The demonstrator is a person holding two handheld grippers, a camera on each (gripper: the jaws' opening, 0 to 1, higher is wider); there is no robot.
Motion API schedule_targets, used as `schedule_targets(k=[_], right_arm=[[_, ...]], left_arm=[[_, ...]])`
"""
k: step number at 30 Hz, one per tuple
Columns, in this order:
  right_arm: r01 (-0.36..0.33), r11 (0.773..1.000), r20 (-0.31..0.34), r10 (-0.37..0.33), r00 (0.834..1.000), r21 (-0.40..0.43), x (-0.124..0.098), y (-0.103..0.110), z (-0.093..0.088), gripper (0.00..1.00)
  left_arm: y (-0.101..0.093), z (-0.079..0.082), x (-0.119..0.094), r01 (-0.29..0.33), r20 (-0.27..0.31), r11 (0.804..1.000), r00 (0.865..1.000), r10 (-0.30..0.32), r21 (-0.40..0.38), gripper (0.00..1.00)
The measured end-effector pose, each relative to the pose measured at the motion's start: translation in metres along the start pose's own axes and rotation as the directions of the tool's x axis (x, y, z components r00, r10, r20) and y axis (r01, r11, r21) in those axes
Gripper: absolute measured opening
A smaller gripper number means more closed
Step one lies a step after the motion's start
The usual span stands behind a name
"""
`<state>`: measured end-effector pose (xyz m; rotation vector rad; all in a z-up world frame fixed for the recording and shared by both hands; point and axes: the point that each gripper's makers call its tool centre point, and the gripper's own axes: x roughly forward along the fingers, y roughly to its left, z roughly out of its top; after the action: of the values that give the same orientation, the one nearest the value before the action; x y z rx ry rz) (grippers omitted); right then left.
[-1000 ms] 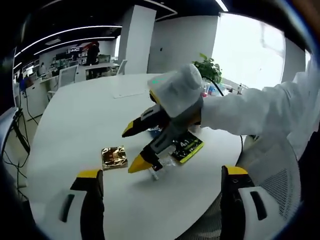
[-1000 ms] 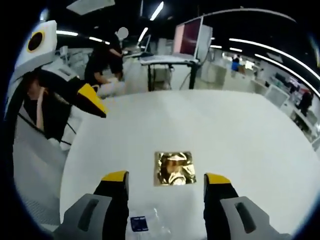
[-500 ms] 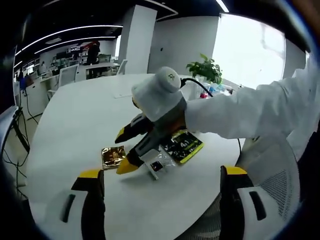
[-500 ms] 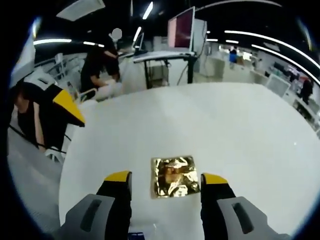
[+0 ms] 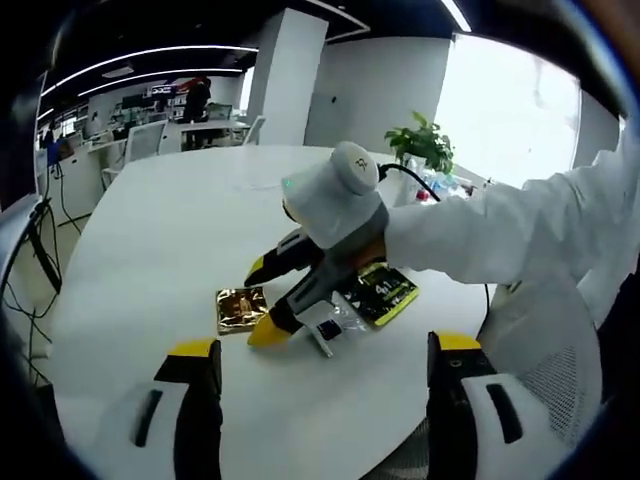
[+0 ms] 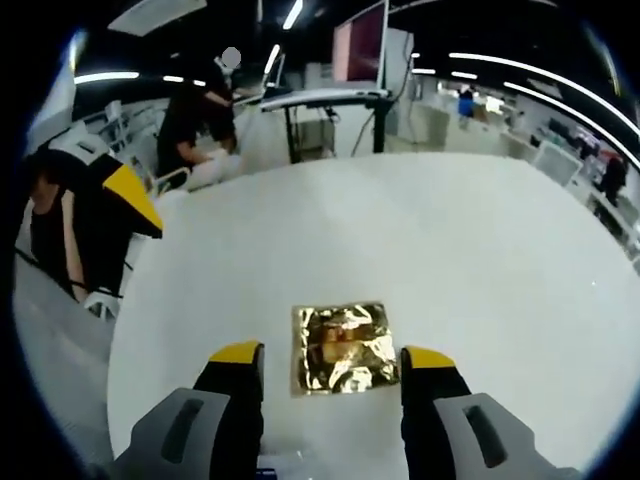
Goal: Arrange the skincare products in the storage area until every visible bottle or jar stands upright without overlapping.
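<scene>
We have brought our right gripper (image 5: 262, 305) closer to the gold foil sachet (image 6: 341, 348), jaws spread; left gripper (image 5: 312, 360) spread too, nothing grasped yet

The left gripper view looks across the white table (image 5: 130, 250) from its edge. The right gripper view looks down close at it. Both share the gold sachet (image 5: 240, 308) (image 6: 343, 348).

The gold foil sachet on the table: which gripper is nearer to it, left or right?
Right. The right gripper hangs open right at the gold foil sachet, its fingers beside it. The left gripper is held back near the table edge.
</scene>
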<state>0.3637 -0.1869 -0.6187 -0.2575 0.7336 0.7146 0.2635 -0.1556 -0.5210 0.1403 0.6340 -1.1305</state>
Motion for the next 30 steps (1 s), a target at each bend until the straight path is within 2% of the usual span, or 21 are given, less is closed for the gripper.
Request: schedule_targets(k=[3,5,6,9,12,17,18,24,28,30], right_arm=[[0.001,1.000,0.002,-0.001,1.000,0.001,0.000,-0.001,0.001,0.49],[0.008,1.000,0.004,-0.008,1.000,-0.007,0.003,-0.005,0.000,0.47],[0.011,1.000,0.005,-0.011,1.000,-0.012,0.002,-0.005,0.000,0.46],[0.019,1.000,-0.001,-0.019,1.000,-0.025,0.001,-0.007,-0.002,0.41],[0.015,1.000,0.001,-0.015,1.000,-0.016,-0.001,-0.007,-0.003,0.40],[0.031,0.999,0.006,-0.031,1.000,-0.026,-0.004,-0.008,-0.005,0.35],[0.025,0.999,0.006,-0.024,1.000,-0.026,-0.003,-0.008,-0.005,0.35],[0.029,0.999,0.009,-0.028,1.000,-0.034,-0.003,-0.008,-0.006,0.35],[0.030,0.999,0.012,-0.030,0.999,-0.022,-0.005,-0.008,-0.007,0.35],[0.033,0.999,0.010,-0.032,0.999,-0.017,-0.007,-0.006,-0.009,0.35]], left_arm=[[0.005,0.000,0.002,0.006,0.011,1.000,1.000,-0.005,-0.027,0.75],[0.008,0.002,0.005,0.027,0.030,0.994,0.999,-0.024,-0.103,0.70],[0.013,0.001,0.006,0.027,0.029,0.993,0.999,-0.024,-0.113,0.67],[0.028,-0.004,0.010,-0.007,0.008,0.991,1.000,0.008,-0.131,0.61],[0.033,-0.006,0.013,-0.018,-0.005,0.990,1.000,0.017,-0.141,0.60],[0.046,-0.004,0.022,-0.030,0.005,0.985,0.999,0.031,-0.171,0.52],[0.042,-0.004,0.024,-0.030,0.004,0.985,1.000,0.031,-0.172,0.51],[0.050,-0.013,0.040,-0.044,-0.033,0.979,0.999,0.038,-0.200,0.47],[0.053,-0.018,0.044,-0.059,-0.037,0.976,0.998,0.052,-0.207,0.38],[0.053,-0.020,0.045,-0.058,-0.032,0.969,0.998,0.052,-0.239,0.34]])
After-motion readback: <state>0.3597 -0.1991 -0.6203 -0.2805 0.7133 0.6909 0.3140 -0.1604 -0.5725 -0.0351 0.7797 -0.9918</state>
